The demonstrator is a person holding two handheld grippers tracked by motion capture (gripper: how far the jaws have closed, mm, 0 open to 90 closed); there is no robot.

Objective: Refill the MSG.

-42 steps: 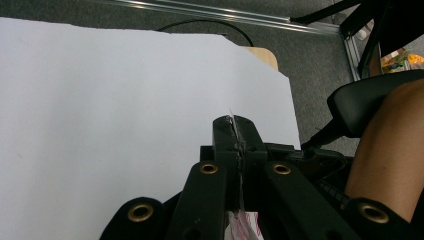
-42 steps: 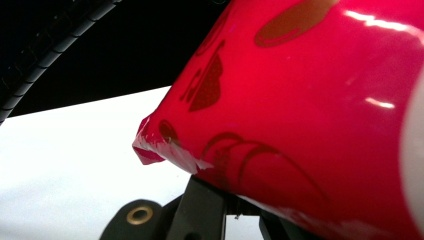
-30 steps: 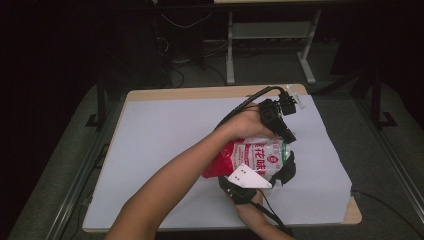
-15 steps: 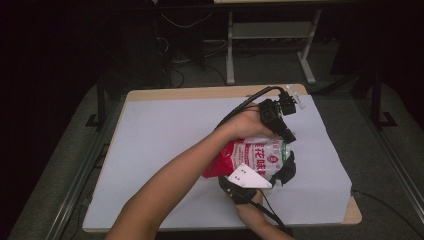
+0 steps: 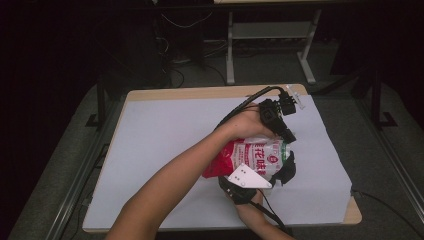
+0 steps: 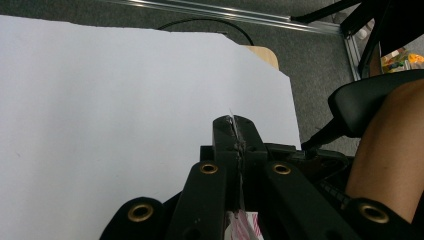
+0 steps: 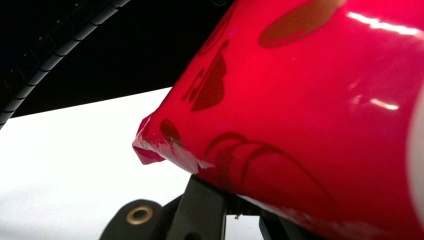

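A red and white snack bag (image 5: 252, 156) is held above the white sheet between both grippers. My left gripper (image 5: 288, 135), on the arm that crosses from the lower left, comes down onto the bag's upper right edge. In the left gripper view its jaws (image 6: 235, 131) are shut on a thin clear strip of the bag's seal. My right gripper (image 5: 286, 169), with a grey three-cornered plate (image 5: 248, 178) on top, grips the bag from below. In the right gripper view the glossy red bag (image 7: 310, 100) looms close over the shut jaws (image 7: 235, 210), with a crumpled corner (image 7: 150, 147) sticking out.
A white sheet (image 5: 165, 145) covers the wooden table (image 5: 353, 216), whose edge shows at the front right. A black cable (image 5: 245, 102) arcs over the left hand. A metal stand (image 5: 270, 35) and cables sit on the dark floor beyond the table.
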